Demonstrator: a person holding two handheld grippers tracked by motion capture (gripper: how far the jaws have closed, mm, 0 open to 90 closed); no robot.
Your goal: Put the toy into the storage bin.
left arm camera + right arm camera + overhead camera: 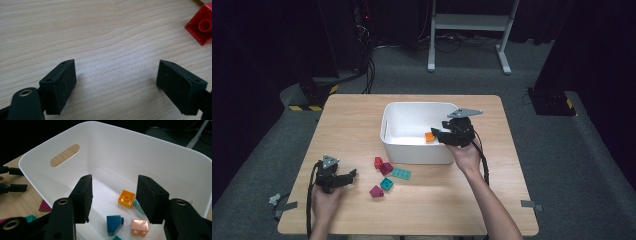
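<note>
1. The right tongs [435,133] hang over the near right corner of the white bin [384,131] on the table [357,112], spread, with nothing between the pads.
2. In the right gripper view, an orange brick [126,198] lies on the bin floor, clear of the tongs, near a dark blue brick [114,224] and a pink brick [140,227].
3. The left tongs [354,174] rest low over the table near its front left, spread wide and empty.
4. A red brick [203,25] lies on the table beyond them.

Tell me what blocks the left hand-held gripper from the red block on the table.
Nothing visible does. The left hand-held gripper is open over bare table, and the red block lies ahead with only wood between them.
</note>
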